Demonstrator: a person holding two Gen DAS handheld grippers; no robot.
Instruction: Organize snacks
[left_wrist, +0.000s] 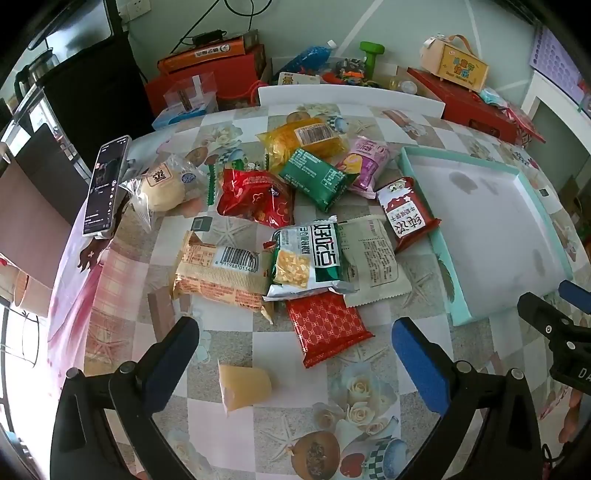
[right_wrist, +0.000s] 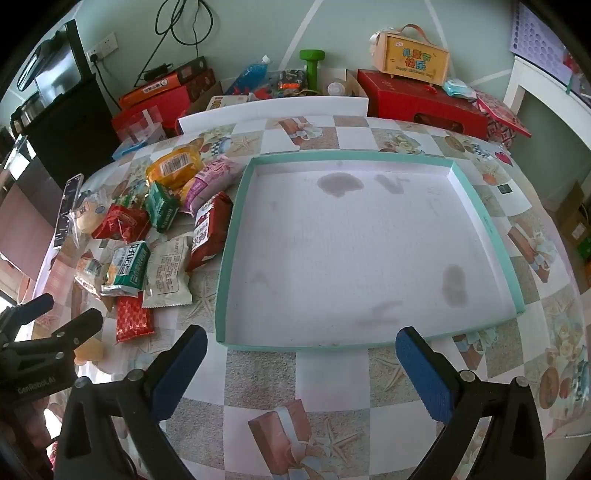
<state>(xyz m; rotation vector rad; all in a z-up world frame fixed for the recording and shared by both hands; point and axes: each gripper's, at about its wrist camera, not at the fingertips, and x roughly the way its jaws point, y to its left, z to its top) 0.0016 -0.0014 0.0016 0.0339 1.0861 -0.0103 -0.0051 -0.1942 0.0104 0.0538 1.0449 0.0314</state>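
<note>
Several snack packets lie in a heap on the patterned tablecloth: a red patterned packet (left_wrist: 327, 330), a green-and-white one (left_wrist: 306, 256), a beige barcode packet (left_wrist: 221, 275), a glossy red bag (left_wrist: 255, 197), a yellow bag (left_wrist: 303, 138). A yellow jelly cup (left_wrist: 243, 386) lies nearest. My left gripper (left_wrist: 295, 354) hovers open above the cup and red packet, holding nothing. A shallow teal-rimmed tray (right_wrist: 236, 206) with a stained white floor sits right of the heap. My right gripper (right_wrist: 301, 363) stands open over the tray's near edge, nothing between its fingers.
A phone (left_wrist: 105, 186) stands propped at the table's left edge. Red gift boxes (right_wrist: 424, 99), a wooden case (right_wrist: 412, 59), a green dumbbell (right_wrist: 312, 66) and a white foam strip (right_wrist: 273, 110) crowd the far side. The other gripper (left_wrist: 561, 332) shows at the right.
</note>
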